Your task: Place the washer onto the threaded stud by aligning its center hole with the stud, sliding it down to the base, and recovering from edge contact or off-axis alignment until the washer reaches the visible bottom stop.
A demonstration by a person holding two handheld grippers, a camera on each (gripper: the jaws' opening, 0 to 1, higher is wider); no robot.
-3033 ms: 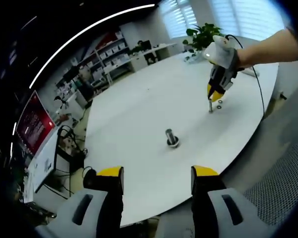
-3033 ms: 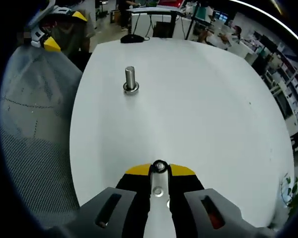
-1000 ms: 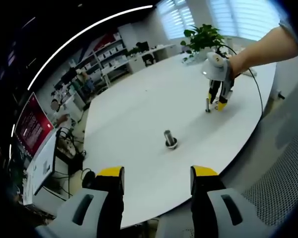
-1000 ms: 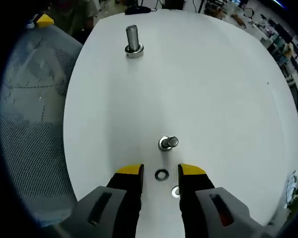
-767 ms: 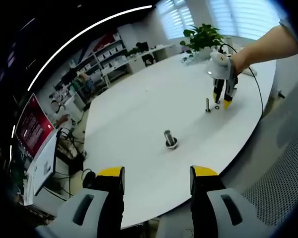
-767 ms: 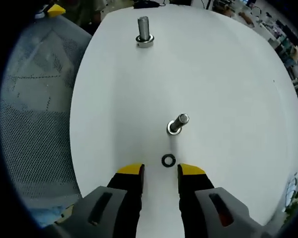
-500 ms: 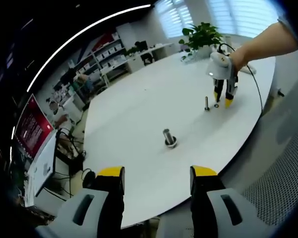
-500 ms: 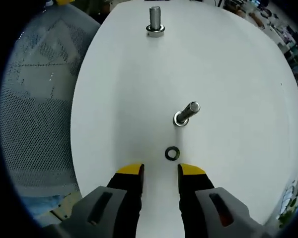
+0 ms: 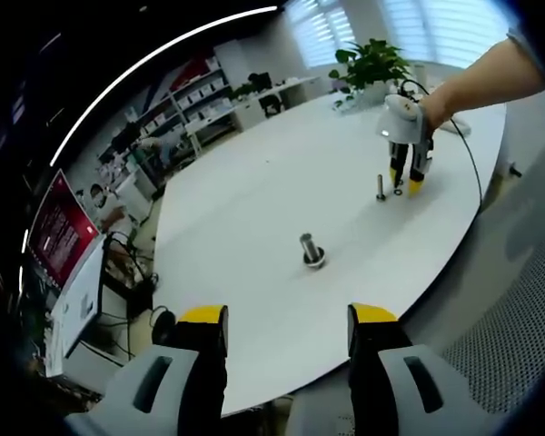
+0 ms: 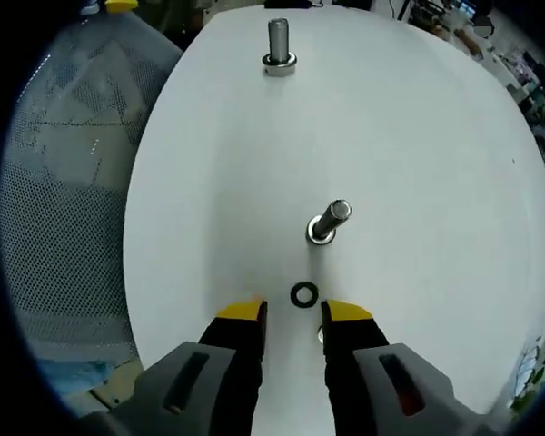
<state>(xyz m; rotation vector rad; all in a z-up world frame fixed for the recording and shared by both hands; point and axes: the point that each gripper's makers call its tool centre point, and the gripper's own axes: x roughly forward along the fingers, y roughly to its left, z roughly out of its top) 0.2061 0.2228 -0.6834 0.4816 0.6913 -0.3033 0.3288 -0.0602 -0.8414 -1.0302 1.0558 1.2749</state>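
A small threaded stud point(image 10: 327, 222) stands upright on the white table point(image 10: 418, 182), with a metal ring at its base. A black washer point(image 10: 302, 293) lies flat on the table just in front of my right gripper point(image 10: 292, 316), whose yellow-tipped jaws are open and point down at it with nothing held. A second washer point(image 10: 320, 336) peeks out between the jaws. In the left gripper view the right gripper point(image 9: 407, 180) hovers beside the small stud point(image 9: 380, 187), held by a person's hand. My left gripper point(image 9: 289, 318) stands open off the table's near edge.
A thicker stud point(image 10: 279, 45) stands farther along the table, also visible in the other view point(image 9: 311, 252). A mesh chair point(image 10: 64, 182) sits by the table edge. A cable point(image 9: 472, 173) trails behind the right gripper, a potted plant point(image 9: 368, 65) at the far end.
Three seconds ago the right gripper was shut on the small stud; it has since set it upright, opened and drawn back. Lately its jaws have edged closer to the black washer.
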